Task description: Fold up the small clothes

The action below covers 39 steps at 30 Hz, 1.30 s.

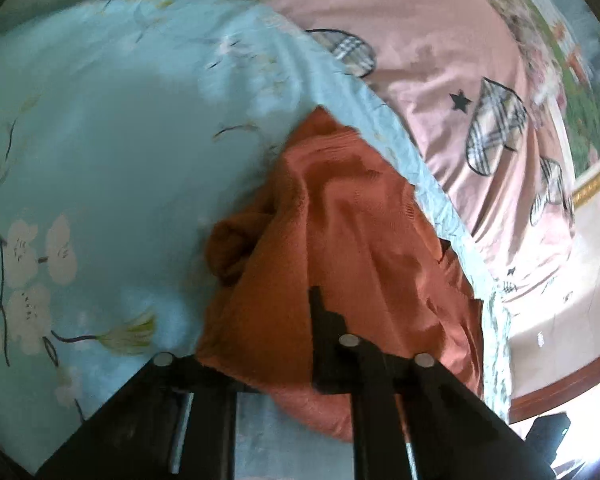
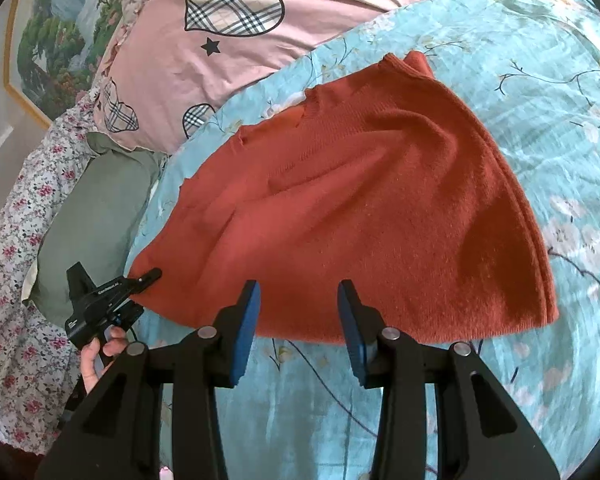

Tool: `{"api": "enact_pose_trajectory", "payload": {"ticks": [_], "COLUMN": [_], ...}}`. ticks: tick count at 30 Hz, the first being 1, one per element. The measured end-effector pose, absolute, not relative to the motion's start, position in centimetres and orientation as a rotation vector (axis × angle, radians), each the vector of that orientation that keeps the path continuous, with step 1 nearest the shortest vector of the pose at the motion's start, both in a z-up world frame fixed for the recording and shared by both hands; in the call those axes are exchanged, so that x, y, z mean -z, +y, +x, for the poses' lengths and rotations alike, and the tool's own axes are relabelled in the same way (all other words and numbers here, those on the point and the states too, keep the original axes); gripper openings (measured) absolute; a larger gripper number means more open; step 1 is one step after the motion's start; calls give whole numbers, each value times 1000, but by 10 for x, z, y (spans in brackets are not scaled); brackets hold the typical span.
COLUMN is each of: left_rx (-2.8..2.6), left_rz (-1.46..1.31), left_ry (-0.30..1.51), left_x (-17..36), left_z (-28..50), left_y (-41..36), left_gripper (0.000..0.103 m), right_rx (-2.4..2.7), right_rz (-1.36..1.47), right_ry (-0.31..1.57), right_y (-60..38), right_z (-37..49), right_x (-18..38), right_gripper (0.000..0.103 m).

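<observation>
A rust-orange knitted garment (image 2: 360, 208) lies spread on the light blue floral quilt (image 2: 540, 120). My right gripper (image 2: 299, 292) is open, its blue pads (image 2: 246, 332) standing on either side of the garment's near hem without pressing on it. At the garment's left corner my left gripper (image 2: 153, 275) is shut on the cloth, with a hand (image 2: 100, 352) on its handle. In the left wrist view the garment (image 1: 340, 220) is bunched and draped over my left gripper (image 1: 316, 304). One black finger (image 1: 320, 320) shows there; the other is hidden under the cloth.
A pink pillow with plaid hearts (image 2: 260, 40) lies behind the quilt, and a green pillow (image 2: 92, 220) sits at the left on a flowered sheet (image 2: 12, 280). A framed painting (image 2: 48, 40) hangs on the wall. The bed's wooden edge (image 1: 560, 388) shows at the right.
</observation>
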<state>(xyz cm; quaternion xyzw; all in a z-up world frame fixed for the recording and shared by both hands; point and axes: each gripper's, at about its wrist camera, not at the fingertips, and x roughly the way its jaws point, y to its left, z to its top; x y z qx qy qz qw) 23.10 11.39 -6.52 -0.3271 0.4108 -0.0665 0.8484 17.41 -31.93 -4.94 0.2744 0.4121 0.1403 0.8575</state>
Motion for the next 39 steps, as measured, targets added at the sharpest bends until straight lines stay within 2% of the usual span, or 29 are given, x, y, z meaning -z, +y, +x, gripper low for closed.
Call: {"api": "enact_pose_trajectory", "payload": {"ticks": [4, 10, 11, 13, 14, 18, 25, 26, 28, 36, 39], "left_rx": [229, 466, 505, 530, 537, 530, 535, 541, 559, 684, 767], "left_rz": [-595, -388, -333, -233, -188, -196, -172, -172, -165, -160, -178], "left_ry": [798, 769, 780, 801, 824, 919, 869, 859, 856, 798, 815], "left_x": [29, -14, -14, -7, 5, 38, 26, 23, 18, -23, -21], "left_z": [224, 216, 214, 211, 211, 220, 210, 208, 206, 201, 203], "left_y": [83, -24, -49, -88, -108, -128, -123, -122, -125, -162, -197], "left_gripper": [8, 7, 8, 8, 8, 8, 8, 8, 8, 8, 8], "right_rx": [-302, -402, -432, -471, -485, -514, -582, -592, -597, -584, -498], "right_rz": [618, 732, 762, 794, 802, 779, 728, 728, 695, 596, 562], "right_ry": [862, 870, 879, 892, 905, 979, 1082, 1090, 1102, 879, 868], "right_y": [-336, -360, -363, -364, -362, -344, -295, -289, -278, -326, -364], "right_z": [187, 228, 238, 255, 263, 292, 351, 359, 370, 346, 334], "right_x": [48, 43, 44, 47, 49, 57, 70, 72, 71, -4, -7], "right_gripper": [42, 43, 45, 59, 62, 63, 64, 61, 20, 16, 16]}}
